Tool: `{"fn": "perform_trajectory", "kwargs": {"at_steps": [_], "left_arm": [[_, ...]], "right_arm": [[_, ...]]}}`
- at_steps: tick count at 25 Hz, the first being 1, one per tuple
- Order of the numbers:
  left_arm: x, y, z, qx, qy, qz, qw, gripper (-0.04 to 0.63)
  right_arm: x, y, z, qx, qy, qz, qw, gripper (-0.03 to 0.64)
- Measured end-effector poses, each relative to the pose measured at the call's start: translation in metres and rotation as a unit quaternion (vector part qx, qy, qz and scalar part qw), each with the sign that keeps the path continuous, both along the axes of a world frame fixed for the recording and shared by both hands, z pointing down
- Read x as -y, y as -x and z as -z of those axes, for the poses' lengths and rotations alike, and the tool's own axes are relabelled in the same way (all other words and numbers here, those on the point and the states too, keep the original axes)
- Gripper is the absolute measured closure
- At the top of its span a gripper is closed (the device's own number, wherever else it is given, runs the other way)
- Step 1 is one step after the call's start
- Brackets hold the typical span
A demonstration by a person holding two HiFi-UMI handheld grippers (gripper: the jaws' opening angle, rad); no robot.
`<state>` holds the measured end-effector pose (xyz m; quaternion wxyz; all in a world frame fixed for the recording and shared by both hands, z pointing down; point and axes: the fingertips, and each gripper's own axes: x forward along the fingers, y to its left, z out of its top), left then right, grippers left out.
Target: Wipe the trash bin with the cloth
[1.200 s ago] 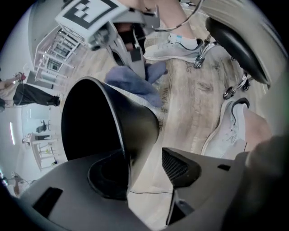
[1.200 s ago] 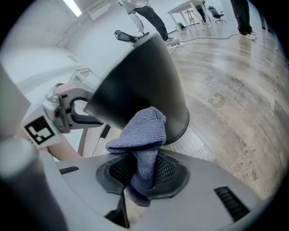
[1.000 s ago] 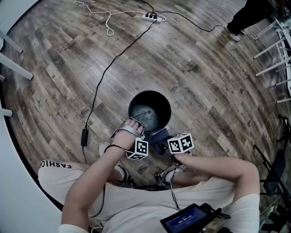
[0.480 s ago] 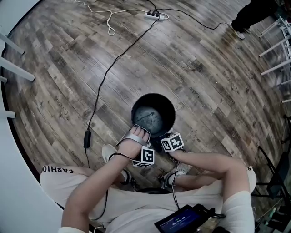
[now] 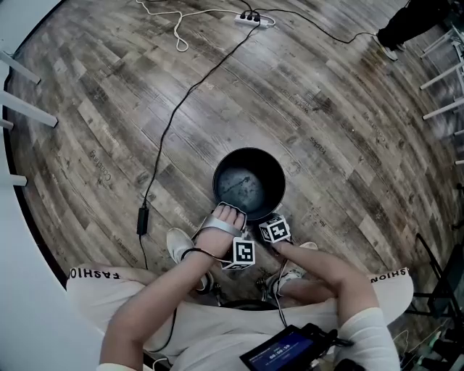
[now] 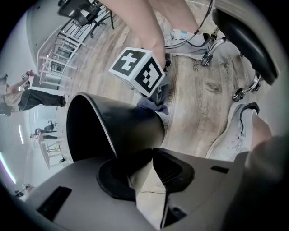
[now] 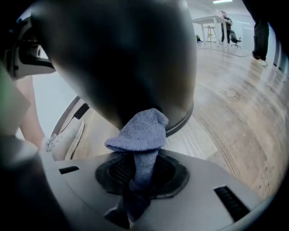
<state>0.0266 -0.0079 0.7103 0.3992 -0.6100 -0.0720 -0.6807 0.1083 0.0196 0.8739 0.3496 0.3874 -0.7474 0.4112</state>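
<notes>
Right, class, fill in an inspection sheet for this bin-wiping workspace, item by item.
Surface: worn wood-plank floor.
Job's things: black round trash bin standing on it; blue-grey knitted cloth at its outer wall.
Clutter: nothing seen.
Grippers: left gripper grips the bin rim, jaws just eased open slightly; right gripper shut on the cloth.
Cables: black cable and adapter; white power strip; white cable.
Surroundings: white furniture legs; a bystander's dark trouser leg.

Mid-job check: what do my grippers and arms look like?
The left gripper and right gripper have grey bodies and black textured fingers. Each carries a white cube with black square markers. A grey strap crosses the left hand. Sleeves are short and pale.
</notes>
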Motion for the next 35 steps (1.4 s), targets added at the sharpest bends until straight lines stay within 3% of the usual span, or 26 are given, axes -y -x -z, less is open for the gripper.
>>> {"fn": "perform_trajectory", "kwargs": {"at_steps": [3,6,10,14,15,16,17,21,27,31,35], "left_arm": [[-0.005,0.0,-0.003,-0.012,0.03,0.003,0.9995,0.479],[-0.008,0.007,-0.006,-0.006,0.076,0.018,0.9969,0.361],[0.003,0.024,-0.009,0.025,0.075,0.009,0.9968,0.319],[0.015,0.028,-0.01,0.024,0.046,-0.045,0.9976,0.322],[0.016,0.026,-0.009,0.025,0.034,-0.061,0.9973,0.347],[0.016,0.025,-0.009,0.026,0.023,-0.076,0.9965,0.428],[0.015,0.023,-0.009,0.029,0.017,-0.086,0.9957,0.475],[0.008,0.017,-0.009,0.029,0.021,-0.077,0.9964,0.494],[0.005,0.01,-0.01,0.011,0.051,-0.03,0.9982,0.492],[0.0,0.004,-0.013,-0.004,0.075,-0.008,0.9971,0.487],[0.004,0.001,-0.013,-0.014,0.075,0.005,0.997,0.476]], "right_arm": [[-0.009,-0.01,0.03,0.019,0.044,-0.037,0.998,0.541],[-0.018,-0.014,0.079,0.057,0.082,-0.065,0.993,0.541],[-0.025,0.0,0.158,0.113,0.097,-0.07,0.986,0.541],[-0.013,0.027,0.215,0.176,0.059,-0.081,0.979,0.541],[-0.006,0.032,0.219,0.188,0.048,-0.088,0.977,0.541],[0.0,0.035,0.22,0.197,0.042,-0.098,0.974,0.541],[0.005,0.036,0.218,0.204,0.043,-0.112,0.972,0.541],[0.014,0.031,0.188,0.203,0.063,-0.145,0.966,0.541],[0.031,0.018,0.115,0.181,0.039,-0.127,0.974,0.54],[0.047,0.003,0.047,0.136,0.016,-0.131,0.982,0.54],[0.066,-0.014,-0.001,0.126,0.041,-0.127,0.983,0.54]]}}
